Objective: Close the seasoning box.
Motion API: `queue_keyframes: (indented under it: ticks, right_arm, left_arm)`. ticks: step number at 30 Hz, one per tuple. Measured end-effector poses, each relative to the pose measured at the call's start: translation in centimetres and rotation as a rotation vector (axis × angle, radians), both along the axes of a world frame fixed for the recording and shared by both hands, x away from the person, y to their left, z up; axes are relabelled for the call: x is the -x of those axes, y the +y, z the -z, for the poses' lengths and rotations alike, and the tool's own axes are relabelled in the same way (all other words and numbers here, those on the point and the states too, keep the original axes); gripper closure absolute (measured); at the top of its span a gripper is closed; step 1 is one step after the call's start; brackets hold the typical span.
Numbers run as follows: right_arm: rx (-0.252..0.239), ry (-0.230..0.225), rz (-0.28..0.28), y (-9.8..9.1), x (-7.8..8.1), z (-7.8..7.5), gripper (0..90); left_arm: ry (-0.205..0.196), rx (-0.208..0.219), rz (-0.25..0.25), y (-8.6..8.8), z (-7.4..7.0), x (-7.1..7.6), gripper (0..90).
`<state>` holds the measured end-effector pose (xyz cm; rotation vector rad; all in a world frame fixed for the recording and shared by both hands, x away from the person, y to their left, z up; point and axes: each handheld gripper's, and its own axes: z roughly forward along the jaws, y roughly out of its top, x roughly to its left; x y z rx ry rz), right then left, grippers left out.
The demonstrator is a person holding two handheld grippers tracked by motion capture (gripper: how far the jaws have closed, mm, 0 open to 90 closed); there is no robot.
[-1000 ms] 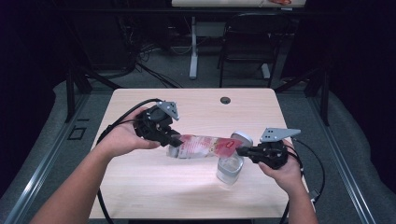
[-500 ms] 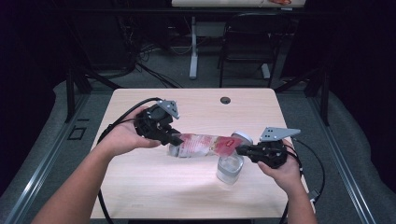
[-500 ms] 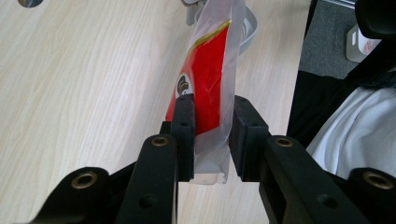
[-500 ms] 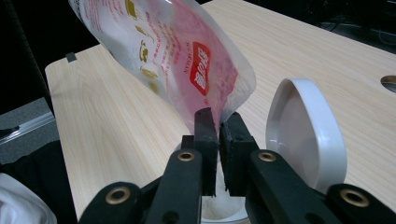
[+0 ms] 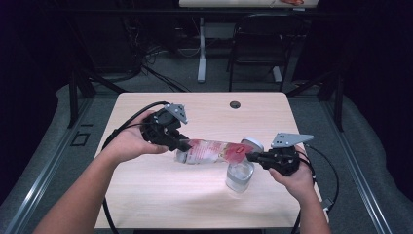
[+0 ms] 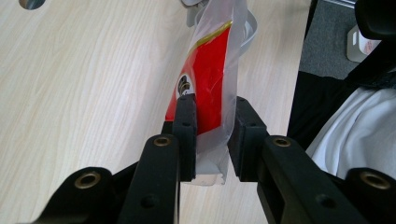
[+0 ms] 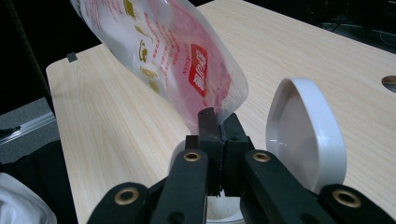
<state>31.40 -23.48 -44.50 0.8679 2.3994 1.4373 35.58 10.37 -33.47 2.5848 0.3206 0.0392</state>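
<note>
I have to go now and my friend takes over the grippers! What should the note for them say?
Left gripper: clamped on one end of the red-and-clear pouch.
Right gripper: shut on the pouch's other end.
The pouch hangs between them above the table, slanted over the open clear jar; the jar's white lid is tipped up beside it.
Done: pouch lifted over the jar.
Left: probably emptying the pouch into the jar; the contents can't be made out.

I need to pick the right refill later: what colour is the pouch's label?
Red with gold trim on the clear pouch; clearest in the left gripper view.
</note>
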Motion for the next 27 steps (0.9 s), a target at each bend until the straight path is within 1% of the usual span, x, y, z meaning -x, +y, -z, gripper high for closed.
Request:
queue_keyframes:
  ticks: [3, 7, 10, 16, 20, 25, 27]
  right_arm:
    - [0.002, 0.004, -0.001, -0.08, -0.02, 0.03, 89.9]
    - [0.000, 0.006, -0.001, -0.13, -0.06, 0.08, 89.9]
    - [0.000, 0.008, 0.000, -0.19, -0.08, 0.10, 89.8]
    - [0.000, 0.009, -0.001, -0.21, -0.12, 0.15, 89.8]
    - [-0.001, 0.010, 0.001, -0.20, -0.16, 0.19, 89.7]
    - [-0.001, 0.012, 0.002, -0.22, -0.16, 0.20, 89.7]
    - [-0.002, 0.013, 0.001, -0.25, -0.17, 0.20, 89.7]
  left_arm:
    - [-0.003, 0.004, -0.004, -0.15, -0.15, 0.12, 75.6]
    - [-0.012, -0.002, -0.001, -0.28, -0.35, 0.12, 76.5]
    - [-0.012, -0.007, 0.003, -0.41, -0.45, 0.14, 77.5]
    - [-0.020, -0.010, -0.009, -0.58, -0.56, 0.13, 80.7]
    - [-0.028, -0.021, 0.001, -0.70, -0.75, 0.14, 81.3]
    - [-0.019, -0.022, -0.007, -0.87, -0.85, 0.23, 81.6]
    - [-0.022, -0.026, -0.001, -0.94, -0.99, 0.24, 81.5]
